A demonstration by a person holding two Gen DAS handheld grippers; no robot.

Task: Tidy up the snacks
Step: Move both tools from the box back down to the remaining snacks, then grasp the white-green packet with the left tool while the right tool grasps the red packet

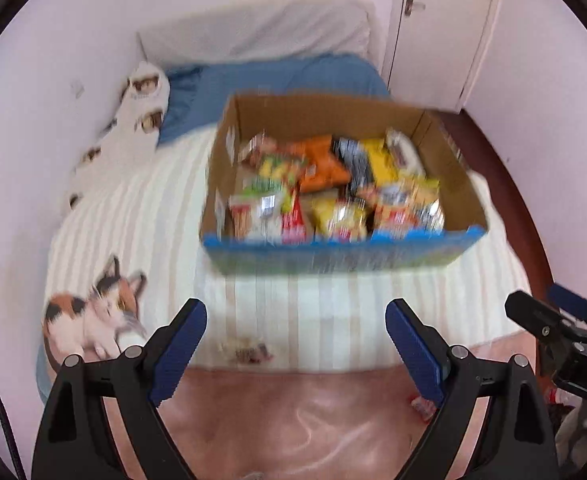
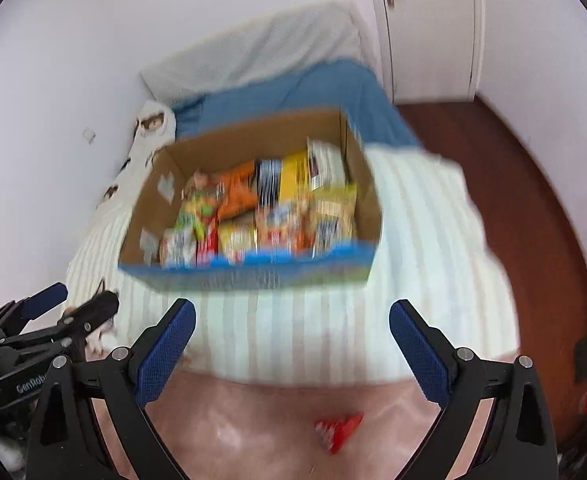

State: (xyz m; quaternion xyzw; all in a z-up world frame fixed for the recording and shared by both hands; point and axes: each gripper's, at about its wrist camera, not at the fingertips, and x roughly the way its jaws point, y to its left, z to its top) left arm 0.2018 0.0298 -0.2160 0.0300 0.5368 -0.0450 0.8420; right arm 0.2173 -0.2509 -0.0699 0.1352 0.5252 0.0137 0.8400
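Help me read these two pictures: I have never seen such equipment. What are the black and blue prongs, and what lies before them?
No robot here: a person holds a pair of tongs in each hand, with a camera on each looking along its fingers. One view shows the left tongs, open and empty; the other shows the right tongs, likewise open and empty. Ahead, on a striped white cover, stands a cardboard box full of snack packets. A red wrapper lies on the pink sheet nearer the tongs. The pictures are blurred.
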